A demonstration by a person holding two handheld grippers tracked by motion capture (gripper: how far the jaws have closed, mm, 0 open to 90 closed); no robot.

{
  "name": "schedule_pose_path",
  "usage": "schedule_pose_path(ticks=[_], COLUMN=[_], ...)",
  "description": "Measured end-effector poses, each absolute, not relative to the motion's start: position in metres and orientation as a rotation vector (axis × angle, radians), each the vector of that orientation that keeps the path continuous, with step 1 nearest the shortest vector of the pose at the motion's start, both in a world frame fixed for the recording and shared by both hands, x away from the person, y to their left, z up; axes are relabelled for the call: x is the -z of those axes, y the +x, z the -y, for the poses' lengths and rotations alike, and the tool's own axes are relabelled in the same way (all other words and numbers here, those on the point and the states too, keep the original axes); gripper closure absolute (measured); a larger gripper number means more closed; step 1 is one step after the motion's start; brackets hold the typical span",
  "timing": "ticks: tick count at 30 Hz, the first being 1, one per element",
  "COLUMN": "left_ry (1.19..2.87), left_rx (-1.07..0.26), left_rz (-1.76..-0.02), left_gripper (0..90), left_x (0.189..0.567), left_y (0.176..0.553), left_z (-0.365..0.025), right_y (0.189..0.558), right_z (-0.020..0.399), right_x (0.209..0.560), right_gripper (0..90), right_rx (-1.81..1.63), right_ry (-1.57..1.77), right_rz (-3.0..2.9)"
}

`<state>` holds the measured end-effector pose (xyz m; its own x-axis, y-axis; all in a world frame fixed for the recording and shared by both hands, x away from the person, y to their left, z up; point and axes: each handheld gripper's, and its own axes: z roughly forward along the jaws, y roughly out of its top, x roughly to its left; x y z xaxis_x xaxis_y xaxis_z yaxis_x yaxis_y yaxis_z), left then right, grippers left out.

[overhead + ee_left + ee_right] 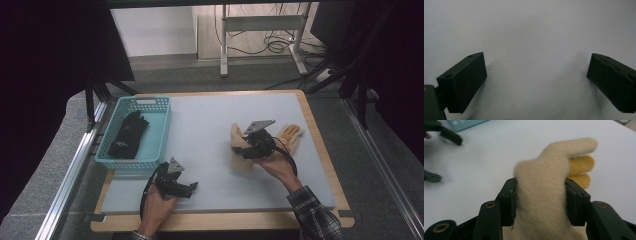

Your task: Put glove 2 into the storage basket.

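On the pale bench (pixel 210 165), the right tool (pixel 540 202) gripped the cream glove (pixel 541 195); the teal basket (pixel 161 131) lay well left, beyond the open left tool (pixel 192 186).

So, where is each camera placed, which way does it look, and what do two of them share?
High view: above the table, looking down; both forearms, left tool, right tool.
Left gripper view: on the left tool, facing bare mat; jaws apart.
Right gripper view: on the right tool, clamping the cream glove.
Shared: the glove and teal basket.
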<state>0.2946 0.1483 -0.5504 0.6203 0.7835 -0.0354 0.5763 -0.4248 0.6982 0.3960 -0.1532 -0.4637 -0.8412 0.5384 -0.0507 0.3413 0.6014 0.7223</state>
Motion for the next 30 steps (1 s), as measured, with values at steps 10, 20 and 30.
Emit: schedule_pose_path(ticks=[10,20,30], left_ry=[2.153,2.154,2.152], left_rx=[-0.387,-0.387,-0.387], left_rz=[-1.064,-1.063,-1.064], left_gripper=[2.9,2.9,2.9], left_x=[0.550,0.550,0.550], left_y=[0.294,0.294,0.294], left_z=[-0.148,-0.148,-0.148], right_y=[0.384,0.386,0.395], right_z=[0.125,0.140,0.175], right_x=[0.500,0.490,0.488], right_gripper=[38.1,29.7,42.8], right_rx=[-1.067,-1.087,-1.049], right_ry=[0.658,0.719,0.919], right_rz=[-2.683,-2.615,-2.536])
